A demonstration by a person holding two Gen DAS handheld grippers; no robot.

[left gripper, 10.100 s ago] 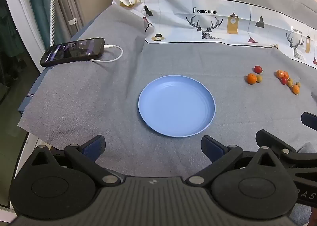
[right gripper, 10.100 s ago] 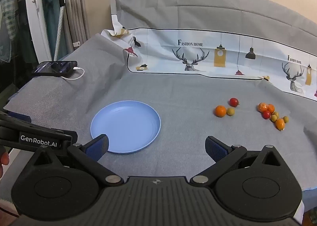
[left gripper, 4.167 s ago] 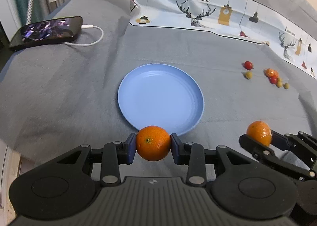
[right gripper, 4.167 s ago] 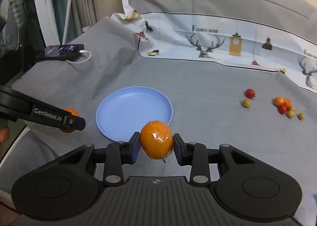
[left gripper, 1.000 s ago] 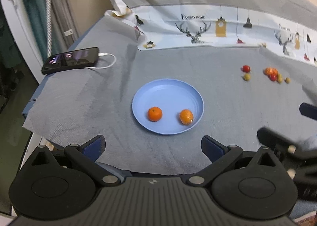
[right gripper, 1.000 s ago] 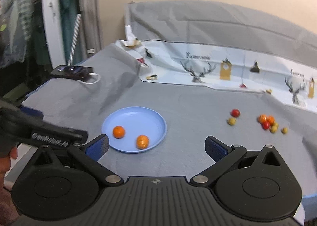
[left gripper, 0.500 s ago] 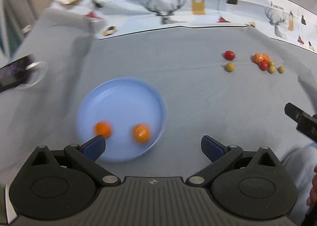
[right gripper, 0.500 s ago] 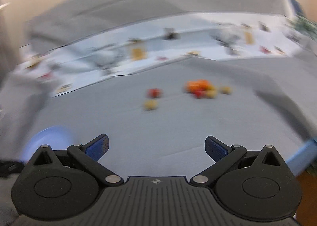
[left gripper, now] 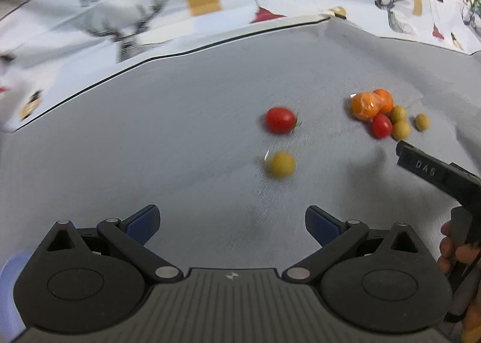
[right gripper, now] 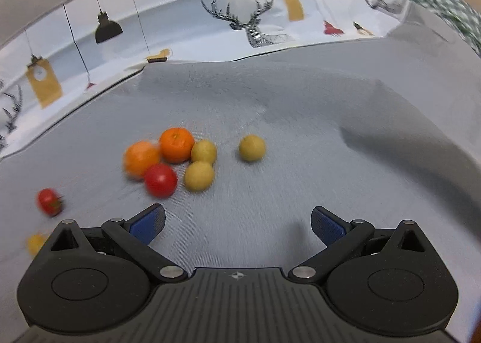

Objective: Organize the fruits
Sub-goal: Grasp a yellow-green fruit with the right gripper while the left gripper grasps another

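Observation:
My left gripper (left gripper: pixel 233 224) is open and empty above the grey cloth. Just ahead of it lie a yellow-green fruit (left gripper: pixel 281 164) and a red tomato (left gripper: pixel 280 120). Further right is a cluster with two oranges (left gripper: pixel 372 101), a red tomato (left gripper: pixel 381 126) and small yellow-green fruits (left gripper: pixel 401 129). My right gripper (right gripper: pixel 237 224) is open and empty, close to the same cluster: two oranges (right gripper: pixel 176 144), a red tomato (right gripper: pixel 160 179), yellow-green fruits (right gripper: pixel 199 175) and one apart (right gripper: pixel 252 148). A sliver of the blue plate (left gripper: pixel 9 271) shows at the far left.
The right gripper's black body (left gripper: pixel 436 173), held by a hand (left gripper: pixel 451 252), enters the left wrist view at right. A white printed cloth with deer (right gripper: pixel 249 24) lines the back. A lone tomato (right gripper: pixel 49 201) and a yellow-green fruit (right gripper: pixel 35 242) lie at the right wrist view's left edge.
Both grippers have swung right, away from the plate with its two oranges, and closer to the loose fruits. Both stay open.

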